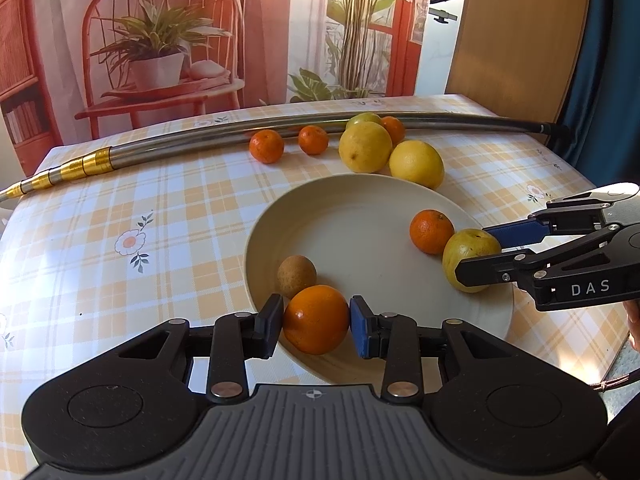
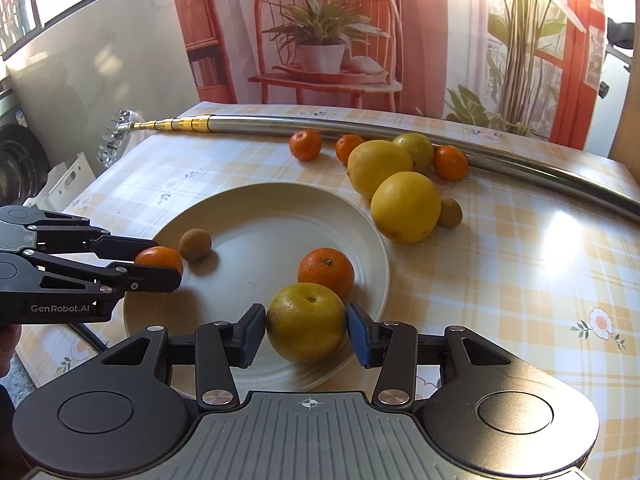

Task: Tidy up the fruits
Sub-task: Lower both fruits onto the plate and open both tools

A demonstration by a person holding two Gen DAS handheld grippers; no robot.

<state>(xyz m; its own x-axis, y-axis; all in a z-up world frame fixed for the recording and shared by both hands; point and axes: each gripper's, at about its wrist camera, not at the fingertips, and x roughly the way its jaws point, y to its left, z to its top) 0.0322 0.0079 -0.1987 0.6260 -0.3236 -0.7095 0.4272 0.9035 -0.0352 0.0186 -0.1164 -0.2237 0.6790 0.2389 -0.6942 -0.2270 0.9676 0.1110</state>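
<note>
With its far side hidden, a mandarin (image 1: 316, 319) is pinched by the left gripper (image 1: 316, 322); a yellow-green citrus (image 2: 306, 322) is clamped by the right gripper (image 2: 306, 330) over the plate (image 2: 256, 216).

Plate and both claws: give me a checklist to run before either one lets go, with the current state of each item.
1. Left claw has its orange over the plate: ok, just inside the near rim.
2. Right claw has its yellow-green fruit over the plate: ok.
3. Fruits resting on the plate surface: cannot tell.
4. Pads against the fruit: ok on both; each pair flanks its fruit closely.
5. Roll room for the yellow-green fruit: not ok, the mandarin sits right against it.
6. Roll room for the orange: not ok, the small brown fruit sits right beside it.
</note>
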